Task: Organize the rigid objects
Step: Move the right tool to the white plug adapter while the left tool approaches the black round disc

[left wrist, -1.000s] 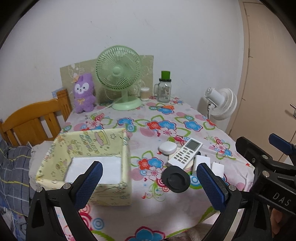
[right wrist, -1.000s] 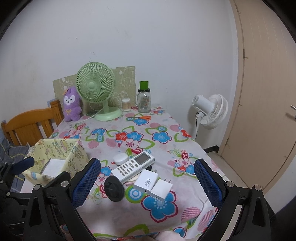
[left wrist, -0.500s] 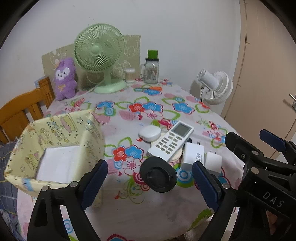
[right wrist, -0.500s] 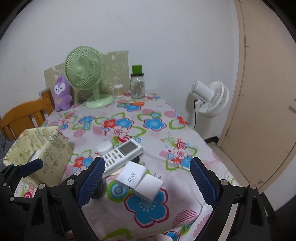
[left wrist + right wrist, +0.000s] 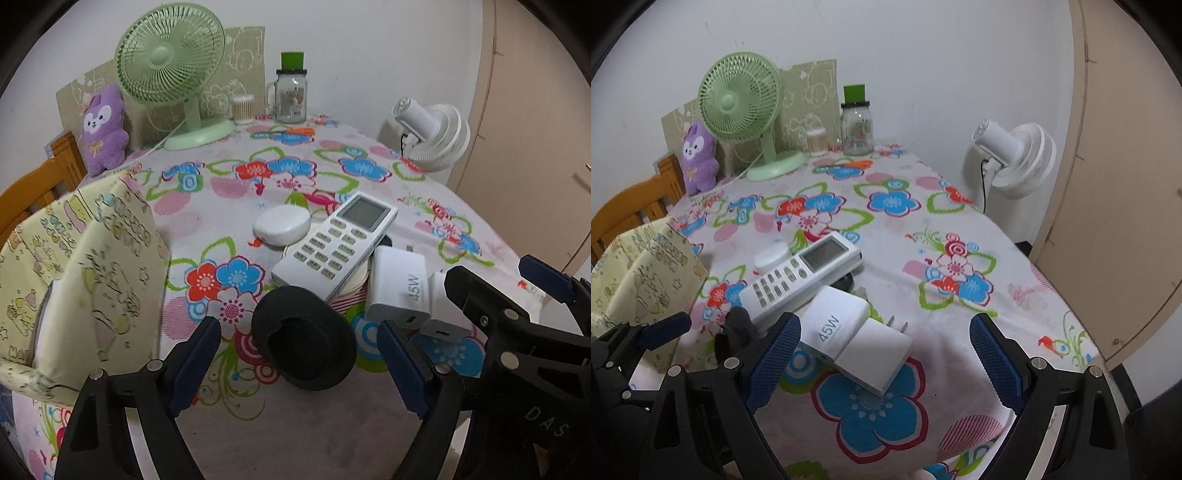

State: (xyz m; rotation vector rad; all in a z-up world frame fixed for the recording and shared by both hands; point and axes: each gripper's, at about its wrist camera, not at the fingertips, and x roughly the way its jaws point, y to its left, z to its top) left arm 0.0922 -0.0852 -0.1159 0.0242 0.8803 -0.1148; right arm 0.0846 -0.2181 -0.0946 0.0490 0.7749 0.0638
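On the flowered tablecloth lie a white remote, a white round case, a black round pad, a white 45W charger and a smaller white charger. A yellow fabric box stands to the left. My left gripper hangs over the black pad, its jaws closing; the pad sits between them untouched. My right gripper is open above the two chargers, which lie between its fingers without contact.
At the table's back stand a green fan, a purple plush, a swab jar and a green-lidded glass jar. A white fan and door are right; a wooden chair is left.
Both grippers have come down and forward toward the pile. The left jaws have narrowed around the black pad. The chargers now lie between the right fingers.
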